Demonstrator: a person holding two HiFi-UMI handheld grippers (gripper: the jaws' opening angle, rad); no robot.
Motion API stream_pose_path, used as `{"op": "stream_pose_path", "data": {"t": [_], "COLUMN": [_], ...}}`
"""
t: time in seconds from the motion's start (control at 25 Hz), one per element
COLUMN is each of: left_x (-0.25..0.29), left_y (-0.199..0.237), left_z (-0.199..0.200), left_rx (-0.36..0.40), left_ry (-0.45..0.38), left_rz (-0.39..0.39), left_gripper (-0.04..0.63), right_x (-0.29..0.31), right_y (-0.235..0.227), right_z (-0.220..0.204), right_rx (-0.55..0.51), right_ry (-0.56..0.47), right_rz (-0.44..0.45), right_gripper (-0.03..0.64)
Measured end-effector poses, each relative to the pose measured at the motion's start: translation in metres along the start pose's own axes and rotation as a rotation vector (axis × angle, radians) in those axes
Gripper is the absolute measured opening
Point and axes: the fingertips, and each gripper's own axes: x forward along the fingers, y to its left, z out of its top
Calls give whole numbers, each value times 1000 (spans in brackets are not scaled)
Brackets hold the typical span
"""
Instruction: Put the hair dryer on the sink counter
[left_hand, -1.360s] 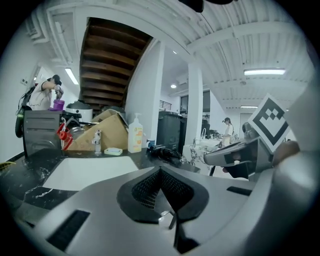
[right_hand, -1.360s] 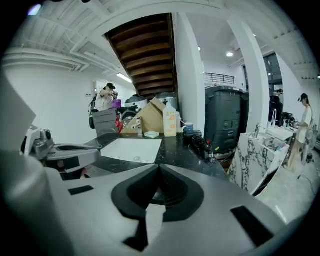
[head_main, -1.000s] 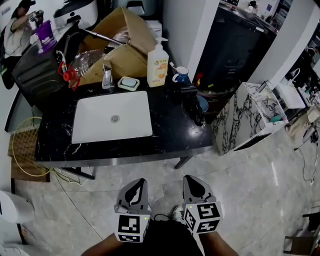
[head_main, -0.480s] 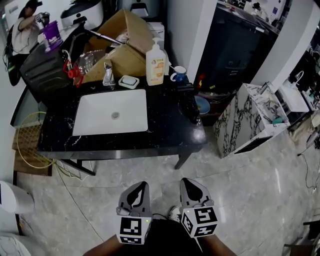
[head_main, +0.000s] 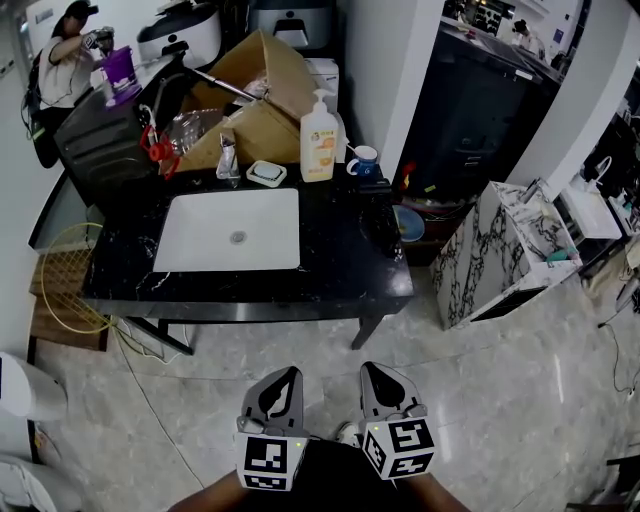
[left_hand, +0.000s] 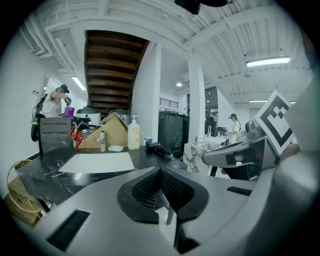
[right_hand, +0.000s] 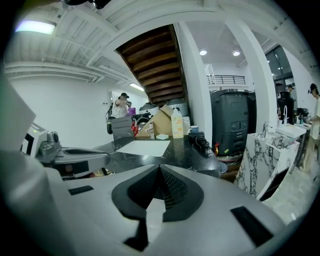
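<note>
The black hair dryer (head_main: 383, 215) lies on the right part of the dark sink counter (head_main: 330, 270), to the right of the white basin (head_main: 232, 230). It also shows far ahead in the left gripper view as the hair dryer (left_hand: 159, 149), and in the right gripper view as the hair dryer (right_hand: 202, 142). My left gripper (head_main: 283, 380) and right gripper (head_main: 375, 377) hang side by side low over the floor, well in front of the counter. Both are shut with nothing between the jaws, as the left gripper (left_hand: 160, 172) and right gripper (right_hand: 160, 170) show close up.
A soap bottle (head_main: 319, 125), mug (head_main: 364, 160), soap dish (head_main: 267, 174), faucet (head_main: 228, 155) and cardboard box (head_main: 250, 100) line the counter's back. A marble cabinet (head_main: 495, 250) stands to the right, a wire basket (head_main: 60, 290) to the left. A person (head_main: 65, 60) works far back left.
The counter now sits a little farther up the head view, away from the grippers. Both grippers stay side by side, shut and empty.
</note>
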Motion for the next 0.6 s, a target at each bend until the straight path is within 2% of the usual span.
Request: {"op": "stream_pose_path", "data": {"t": [0.28,0.6], "left_x": [0,6], "left_y": [0,-7], "left_z": [5,8], "left_rx": [7,12], "left_ry": [-18,-29], "left_rz": [4,-13], "left_gripper": [8,8], "right_x": [-3,-4], "right_y": [6,1], "right_z": [1,1], "right_rx": [-46,-29], "right_ry": [-12,-20], "right_rz": [14,16], "right_gripper": [12,12]}}
